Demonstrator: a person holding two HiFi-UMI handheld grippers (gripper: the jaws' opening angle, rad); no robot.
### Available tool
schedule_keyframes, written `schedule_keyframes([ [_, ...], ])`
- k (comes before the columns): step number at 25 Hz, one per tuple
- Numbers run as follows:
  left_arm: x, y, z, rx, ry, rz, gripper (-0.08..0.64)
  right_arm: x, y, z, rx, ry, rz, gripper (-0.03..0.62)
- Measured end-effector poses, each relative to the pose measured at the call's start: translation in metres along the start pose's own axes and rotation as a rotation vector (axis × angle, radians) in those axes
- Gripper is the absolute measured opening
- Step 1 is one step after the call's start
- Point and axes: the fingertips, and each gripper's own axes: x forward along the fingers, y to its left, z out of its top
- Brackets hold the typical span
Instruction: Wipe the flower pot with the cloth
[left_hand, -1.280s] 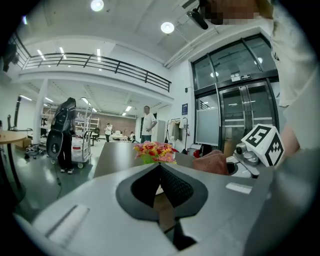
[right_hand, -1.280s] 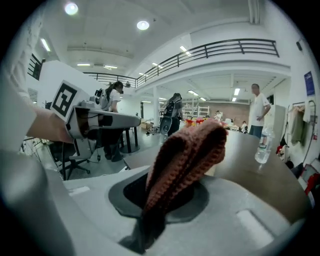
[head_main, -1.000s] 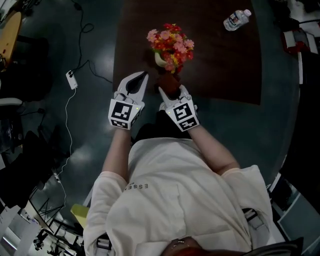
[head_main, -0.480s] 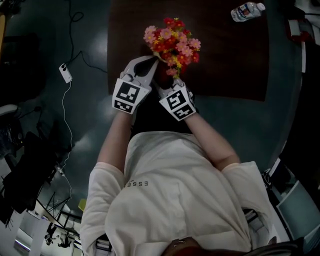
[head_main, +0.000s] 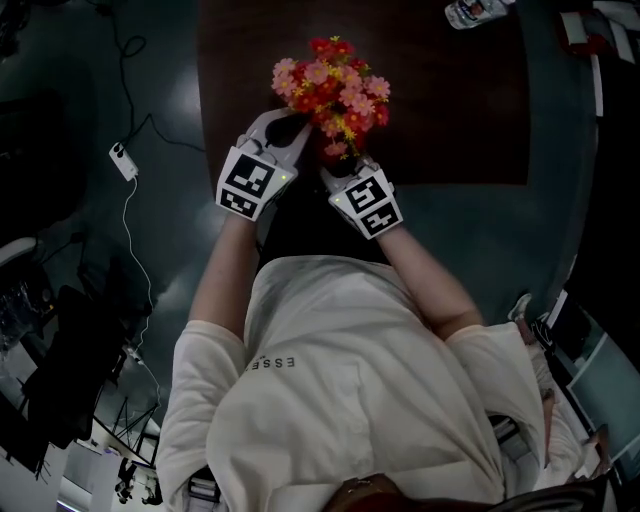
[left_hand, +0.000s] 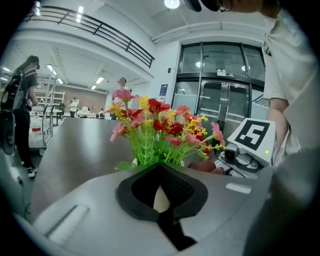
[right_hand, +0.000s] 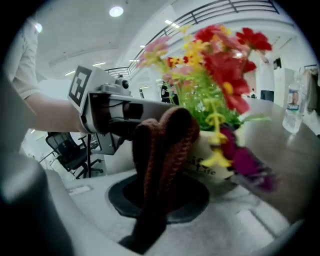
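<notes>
A cream flower pot (right_hand: 212, 155) with red, pink and yellow flowers (head_main: 328, 90) stands near the front edge of the dark table (head_main: 450, 110). In the head view the blooms hide the pot. My right gripper (head_main: 340, 165) is shut on a dark red-brown cloth (right_hand: 162, 145), which stands up against the pot's side. My left gripper (head_main: 290, 128) is shut with nothing in it, its tips at the pot's left side. The pot's cream wall (left_hand: 160, 197) shows through the left gripper's (left_hand: 161, 167) pad opening.
A water bottle (head_main: 470, 12) lies at the table's far right. A white adapter on a cable (head_main: 122, 160) lies on the floor to the left. An office chair (right_hand: 70, 150) stands beyond the table, and people stand in the hall behind.
Both grippers have moved forward and down to the pot. The left one has closed in on its left side, and the cloth now sits under the blooms against the pot.
</notes>
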Motion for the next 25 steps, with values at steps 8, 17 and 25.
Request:
schedule_keyframes([
  [8, -0.001, -0.001, 0.001, 0.001, -0.022, -0.058, 0.012, -0.033, -0.065, -0.023, 0.114, 0.058, -0.181, 0.048],
  [17, -0.002, -0.003, 0.008, -0.004, -0.009, -0.07, 0.012, -0.069, -0.117, -0.032, 0.193, 0.069, -0.356, 0.048],
  [25, -0.002, -0.002, 0.0, -0.071, -0.015, 0.045, 0.012, -0.073, -0.184, -0.011, 0.104, 0.09, -0.335, 0.048],
])
